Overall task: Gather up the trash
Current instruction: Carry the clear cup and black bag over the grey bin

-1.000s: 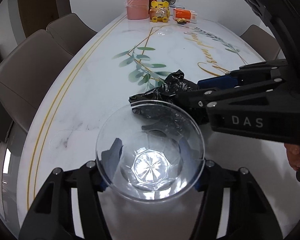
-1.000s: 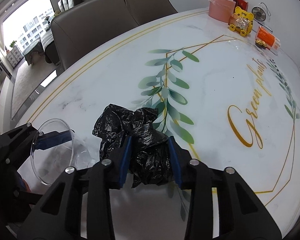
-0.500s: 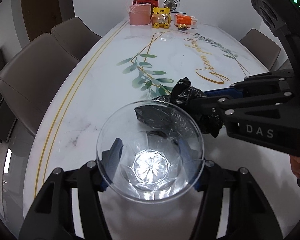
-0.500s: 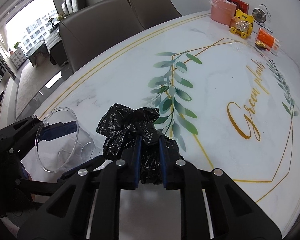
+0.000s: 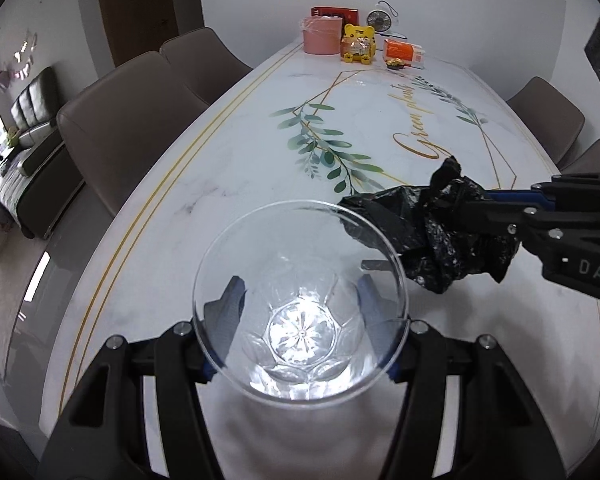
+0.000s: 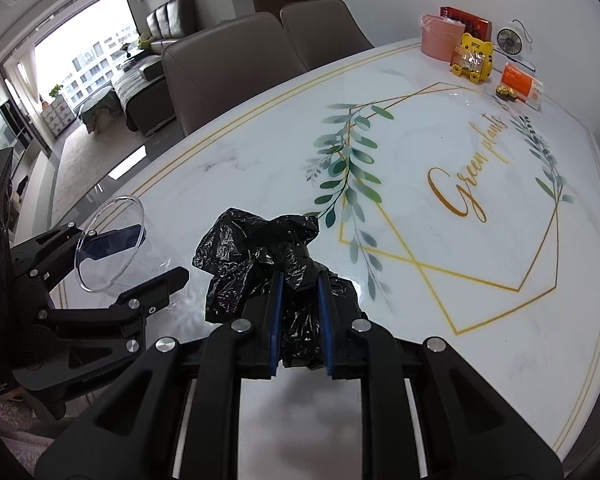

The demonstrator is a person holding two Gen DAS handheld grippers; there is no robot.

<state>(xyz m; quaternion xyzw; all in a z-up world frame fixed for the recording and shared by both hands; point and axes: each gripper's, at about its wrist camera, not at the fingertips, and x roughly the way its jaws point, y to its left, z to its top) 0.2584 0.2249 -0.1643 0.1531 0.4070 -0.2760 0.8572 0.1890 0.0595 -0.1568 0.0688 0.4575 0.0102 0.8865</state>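
Black crumpled plastic, a trash bag (image 6: pixel 260 264), is pinched between the blue pads (image 6: pixel 275 312) of the right claw (image 6: pixel 300 320), whose jaws are clenched tight on a fold of it while the rest of the bag bulges out ahead and to the left of the fingers. In the left wrist view the same bag (image 5: pixel 439 236) hangs off the tips of the right claw (image 5: pixel 495 216) above the white marble-patterned desk (image 5: pixel 240 168), just beside and partly behind the rim of a clear faceted glass bowl (image 5: pixel 300 320). That bowl sits in the left claw (image 5: pixel 300 312), grasped at its sides by both fingers, its mouth facing the camera; it looks empty, with only glints at the base. From the right wrist view the left claw (image 6: pixel 112 248) and the bowl (image 6: pixel 108 244) appear at the left, near the bag but not touching it. The desk (image 6: pixel 439 280) carries printed green leaf sprays, gold lines and the gold words "Green plants". At its far end stand a pink tub (image 5: pixel 321 36), a yellow tiger-shaped toy (image 5: pixel 357 44), a small fan (image 5: pixel 379 22), a red box (image 5: pixel 333 12) and an orange-and-white box (image 5: pixel 403 52). Brown upholstered chairs (image 5: pixel 128 120) line the desk's left side.
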